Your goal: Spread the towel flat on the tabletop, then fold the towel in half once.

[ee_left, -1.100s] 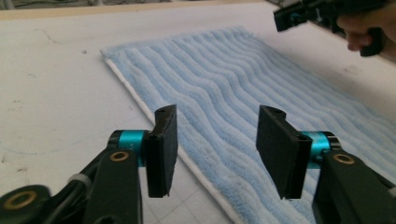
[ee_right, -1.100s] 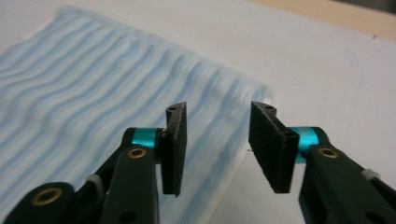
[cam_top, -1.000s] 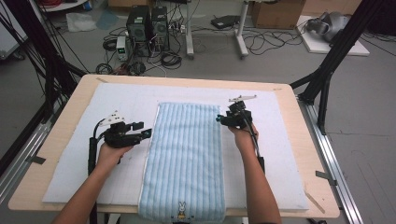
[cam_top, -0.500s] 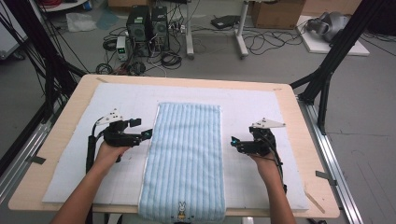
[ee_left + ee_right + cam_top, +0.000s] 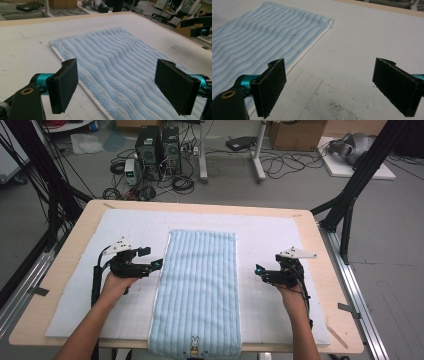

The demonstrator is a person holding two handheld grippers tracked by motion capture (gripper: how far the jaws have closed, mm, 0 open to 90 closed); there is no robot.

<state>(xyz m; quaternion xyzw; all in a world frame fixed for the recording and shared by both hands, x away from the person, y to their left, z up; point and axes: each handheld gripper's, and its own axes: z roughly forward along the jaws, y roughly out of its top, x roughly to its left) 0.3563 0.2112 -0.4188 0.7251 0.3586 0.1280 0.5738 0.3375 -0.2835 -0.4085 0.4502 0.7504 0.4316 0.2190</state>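
Both of your grippers have just let go: a second ago the right gripper (image 5: pixel 266 273) sat at the far right edge of the light blue ribbed terry towel (image 5: pixel 197 290), and now it has pulled off to the right over the white padded mat (image 5: pixel 75 310), its jaws having just been opening and now spread wide with nothing between them. Your left gripper (image 5: pixel 150 262) has stayed where it was, and its jaws have likewise just opened fully and hold nothing.

That reads as a fold just finished and released: the towel lies flat as a long, narrow strip down the middle of the mat, its near end with the small rabbit emblem (image 5: pixel 194 340) hanging over the table edge.

Your left gripper sits just beside the towel's left long edge, pointing in at it. Your right gripper is clear of the right long edge, with bare mat between.
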